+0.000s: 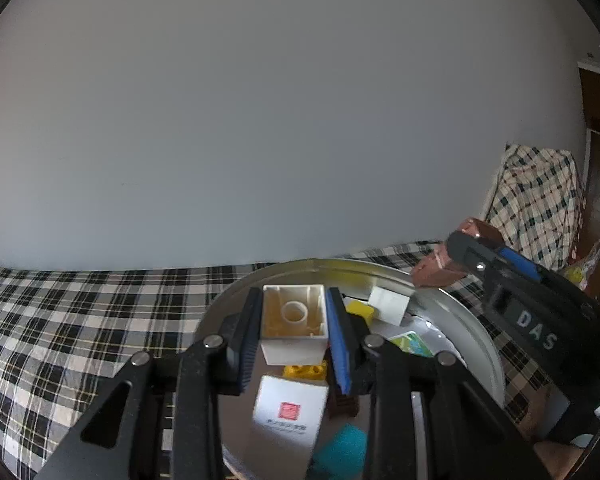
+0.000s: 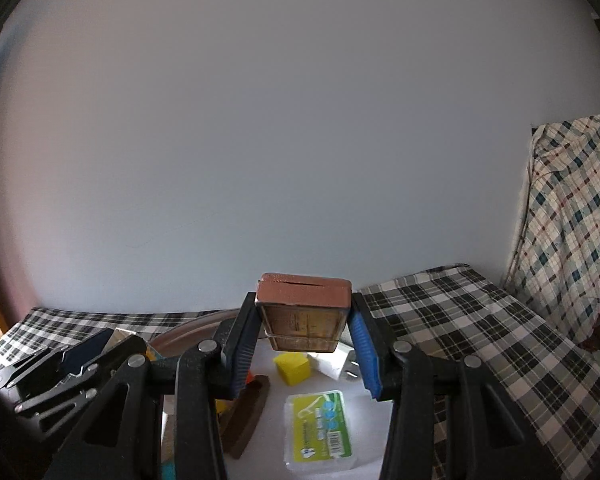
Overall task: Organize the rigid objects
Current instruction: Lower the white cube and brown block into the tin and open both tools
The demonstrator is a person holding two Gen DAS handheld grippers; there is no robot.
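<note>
Gripping a white building block (image 1: pixel 294 322) hollow side toward the camera, my left tongs (image 1: pixel 294 334) clamp it between their blue-ribbed pads above the round metal tray (image 1: pixel 482 332). The tray sits on a black-and-white plaid cloth (image 1: pixel 60 320) covering the surface below; whether that surface is a bed or a tabletop I cannot tell.

Left wrist view, tray contents beneath the block: a white box with a red seal (image 1: pixel 288 412), a yellow studded brick (image 1: pixel 305 371), a teal piece (image 1: pixel 342 454), a small white cube (image 1: pixel 389 303) and a yellow cube (image 1: pixel 361 309) just beside it.

My right tongs (image 2: pixel 305 334) hold a copper-brown tin (image 2: pixel 304 310) by its two short sides, its slotted top edge up. The tin hangs over the tray and is seen from the left wrist view at the tray's far right rim.

Right wrist view, under the tin: a yellow cube, a white plug adapter (image 2: pixel 340 362), a clear case with a green label (image 2: pixel 320 430) and a dark brown oblong piece (image 2: pixel 248 416) lying aslant. A second checked cloth (image 2: pixel 572 216) hangs at the right against the plain wall (image 2: pixel 280 140).
</note>
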